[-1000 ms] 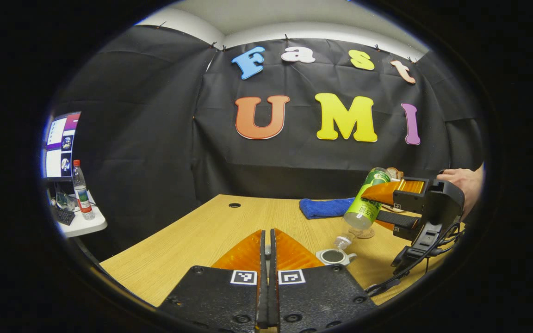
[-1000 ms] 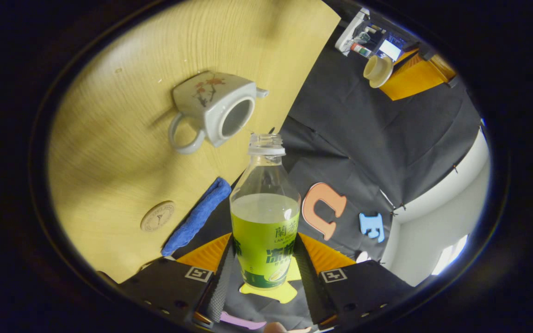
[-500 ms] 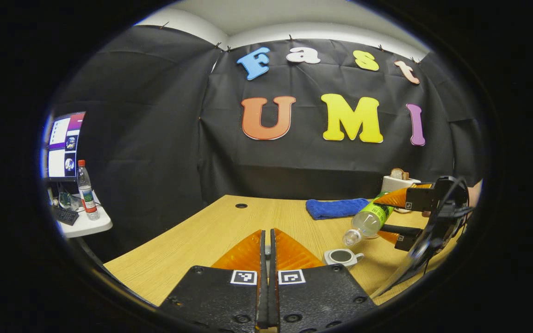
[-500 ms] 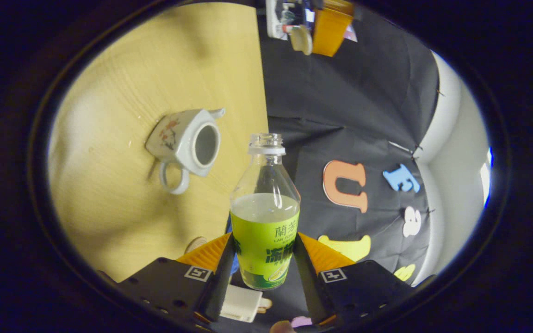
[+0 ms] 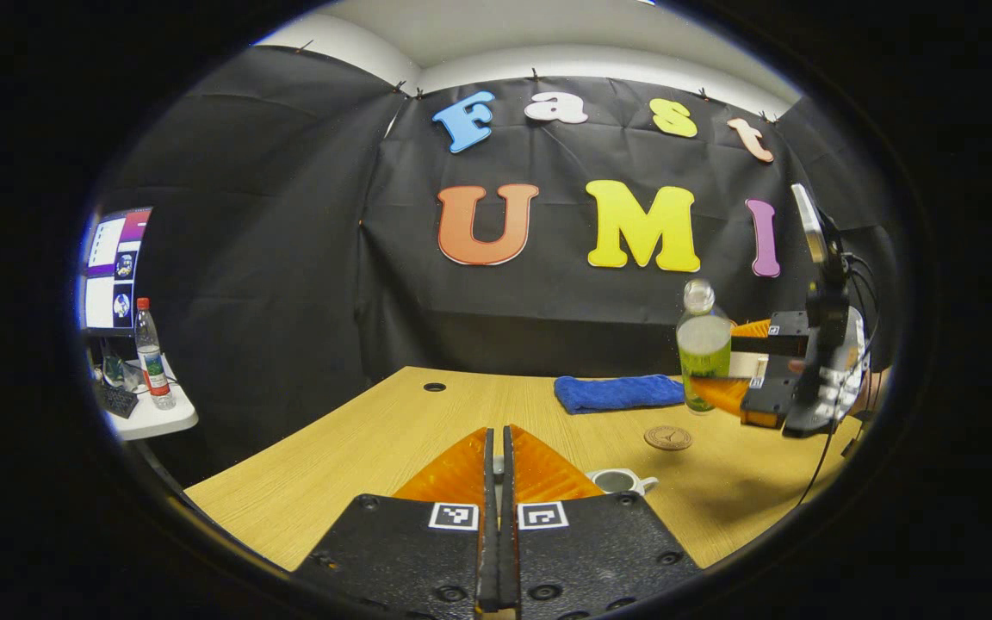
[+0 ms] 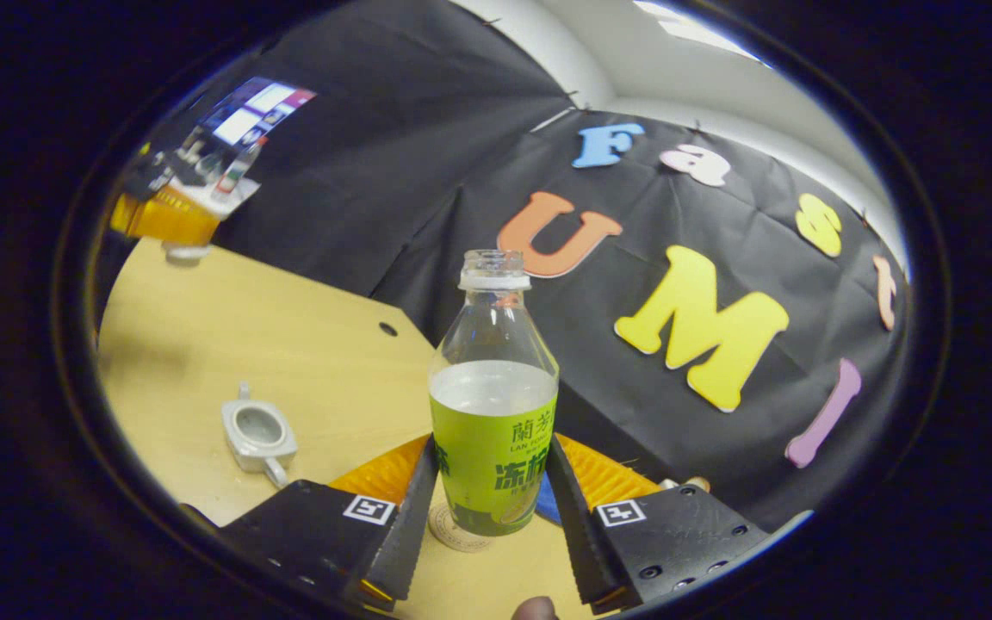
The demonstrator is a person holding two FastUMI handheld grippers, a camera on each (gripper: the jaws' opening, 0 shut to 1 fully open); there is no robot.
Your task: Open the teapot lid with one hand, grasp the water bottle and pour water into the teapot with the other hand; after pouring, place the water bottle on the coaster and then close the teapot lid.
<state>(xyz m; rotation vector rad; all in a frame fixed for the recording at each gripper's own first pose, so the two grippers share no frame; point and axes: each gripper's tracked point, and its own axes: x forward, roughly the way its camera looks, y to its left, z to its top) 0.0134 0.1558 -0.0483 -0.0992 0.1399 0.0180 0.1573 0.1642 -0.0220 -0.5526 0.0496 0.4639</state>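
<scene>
Right gripper (image 6: 492, 508) clamped on upright bottle (image 6: 493, 413), above coaster (image 6: 453, 527), which it half hides. Left gripper (image 5: 499, 465) closed on lid (image 6: 186, 251), mostly hidden between fingers. Teapot (image 6: 257, 433) open.

From the left gripper view, the left tongs (image 5: 499, 469) sit low over the wooden worktop (image 5: 358, 448), their fingers pressed together with only a thin slit between them; whether something small is pinched there cannot be told. Just beyond their tips stands the white teapot (image 5: 622, 481), lid off, mouth open. Farther right, the right tongs (image 5: 724, 375) hold the water bottle (image 5: 703, 349) upright in the air, capless, above and behind the round coaster (image 5: 667, 437). A folded blue cloth (image 5: 616, 392) lies near the black wall. At far left, a side table (image 5: 151, 415) carries a second bottle (image 5: 151, 353) beside a lit monitor (image 5: 113, 269).
</scene>
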